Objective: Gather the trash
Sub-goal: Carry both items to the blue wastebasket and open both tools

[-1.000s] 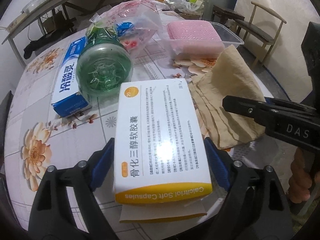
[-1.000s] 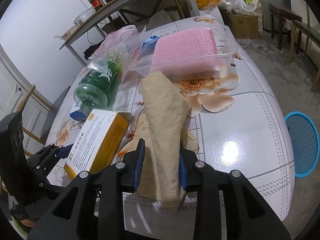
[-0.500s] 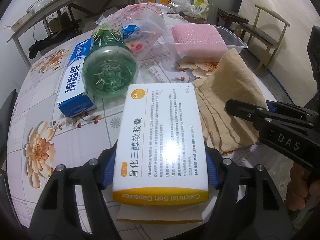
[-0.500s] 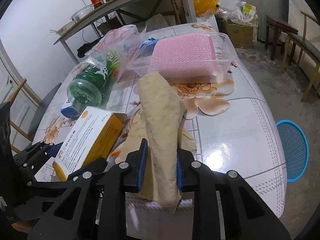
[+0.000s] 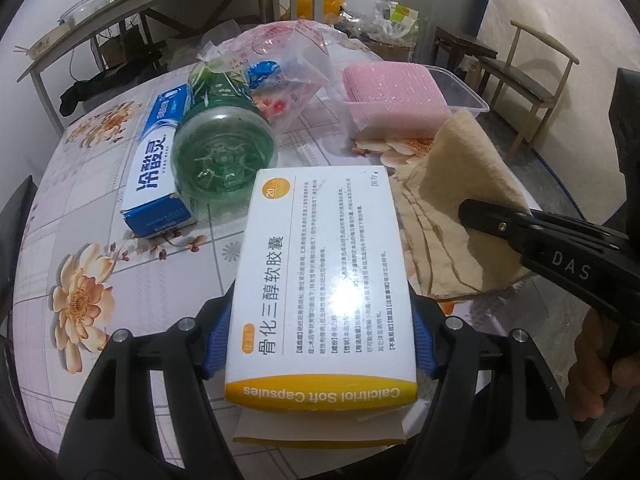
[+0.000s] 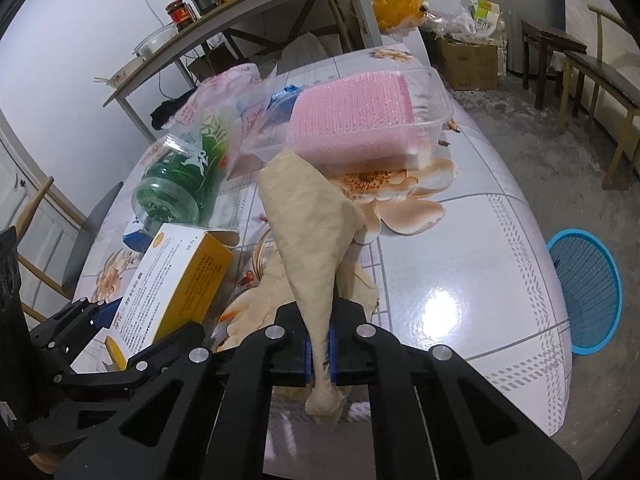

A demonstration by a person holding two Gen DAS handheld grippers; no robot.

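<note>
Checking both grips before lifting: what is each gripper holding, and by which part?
The left gripper clamps the white-and-yellow cardboard medicine box across its long sides, near the yellow end. The right gripper pinches the crumpled tan paper at its narrow lower end.

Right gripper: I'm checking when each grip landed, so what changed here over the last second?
The right gripper closed onto the tan paper, pinching it into a thin neck. The left gripper closed in against the sides of the capsule box. The bottle, blue box and pink tray stayed put.
</note>
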